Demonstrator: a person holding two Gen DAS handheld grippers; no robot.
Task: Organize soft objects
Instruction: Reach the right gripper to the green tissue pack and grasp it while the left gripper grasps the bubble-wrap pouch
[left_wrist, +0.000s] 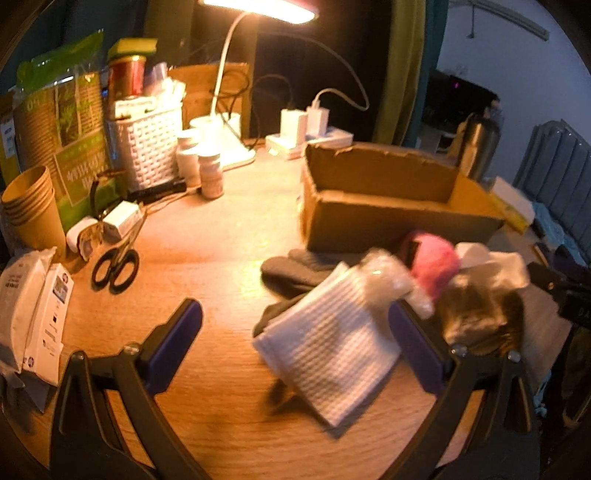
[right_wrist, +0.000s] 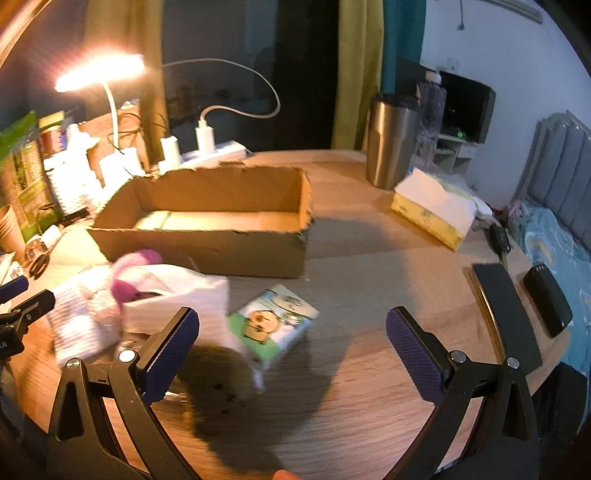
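Nearest in the left wrist view, the left gripper (left_wrist: 295, 347) stands spread wide above the wooden table (left_wrist: 207, 258), holding nothing. Between its fingers and a little to the right lies a white ribbed cloth (left_wrist: 328, 350), resting on a dark grey fabric piece (left_wrist: 291, 269). Just right of it are crinkled clear wrapping, a pink fuzzy ball (left_wrist: 436, 266) and more whitish, blurred soft items. Beyond the pile stands an open cardboard box (left_wrist: 384, 199); what shows of its inside looks empty. Far left, a white woven basket (left_wrist: 147, 147) holds small clutter.

In the right wrist view, the right gripper (right_wrist: 291, 350) is likewise released and empty. Near its left finger sits the same heap: white cloth (right_wrist: 74, 325), pink ball (right_wrist: 129, 284), folded white fabric, and a small printed packet (right_wrist: 273, 325). The box (right_wrist: 207, 221) behind shows a bare floor.

As a judgement, sorting has barely begun: every soft item seems to lie outside the box, all left to move.
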